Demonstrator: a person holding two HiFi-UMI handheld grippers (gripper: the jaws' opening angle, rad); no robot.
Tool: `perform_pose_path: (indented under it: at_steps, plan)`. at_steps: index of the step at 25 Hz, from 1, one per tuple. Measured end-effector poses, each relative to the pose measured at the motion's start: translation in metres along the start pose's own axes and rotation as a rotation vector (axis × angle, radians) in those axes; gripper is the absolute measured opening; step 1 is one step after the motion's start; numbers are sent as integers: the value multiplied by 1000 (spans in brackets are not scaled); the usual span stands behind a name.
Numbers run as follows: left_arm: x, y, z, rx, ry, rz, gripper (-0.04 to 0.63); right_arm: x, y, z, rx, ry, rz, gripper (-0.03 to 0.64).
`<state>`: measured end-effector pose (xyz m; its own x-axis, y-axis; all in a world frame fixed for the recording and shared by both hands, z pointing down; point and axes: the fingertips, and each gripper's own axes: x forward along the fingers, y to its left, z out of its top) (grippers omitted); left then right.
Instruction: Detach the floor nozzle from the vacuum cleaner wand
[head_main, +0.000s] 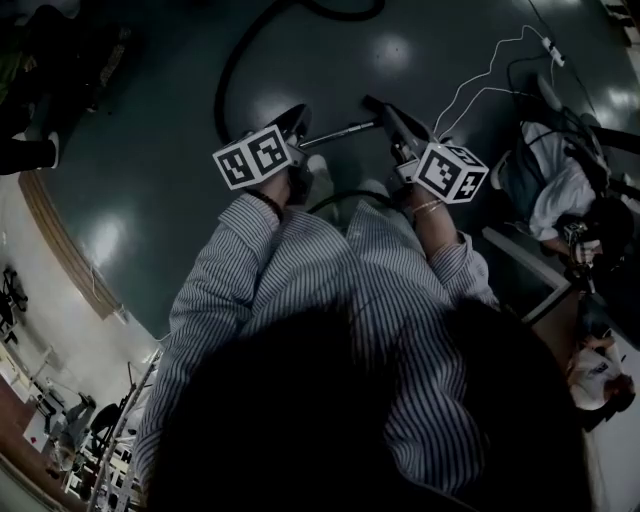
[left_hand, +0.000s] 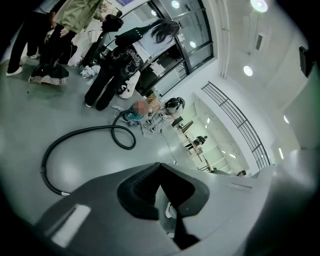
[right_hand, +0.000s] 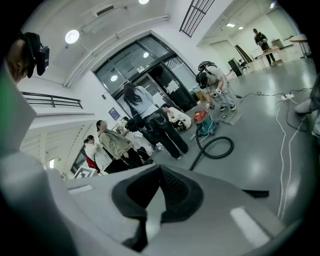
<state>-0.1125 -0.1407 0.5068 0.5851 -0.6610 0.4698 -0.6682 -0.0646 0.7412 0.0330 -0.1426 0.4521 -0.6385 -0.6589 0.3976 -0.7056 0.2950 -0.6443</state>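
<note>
Left gripper (left_hand: 160, 170) and right gripper (right_hand: 161, 172) both pinched shut, empty; floor nozzle not made out, vacuum (left_hand: 131, 116) far ahead across the floor, its hose (left_hand: 80, 134) trailing back, end nearer the left.

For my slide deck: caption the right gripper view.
Shut right tongs facing a vacuum and its looped hose.
</note>
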Motion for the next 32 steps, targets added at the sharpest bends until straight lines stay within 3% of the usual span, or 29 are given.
perform_pose_path:
  at_steps: [9, 16, 19, 27, 32]
  plan:
    - [31, 15, -6, -69, 55, 7, 2, 19, -23, 1, 26, 79, -34, 2]
    - [49, 39, -13, -30, 81, 47, 2, 35, -51, -14, 26, 144, -43, 2]
    - [64, 45, -20, -11, 90, 9, 2, 45, -71, -23, 18, 161, -44, 2]
    - [125, 79, -73, 293, 303, -19, 2, 77, -134, -54, -82, 105, -16, 2]
    - [164, 117, -118, 508, 429, -29, 2, 103, -186, -88, -140, 122, -58, 2]
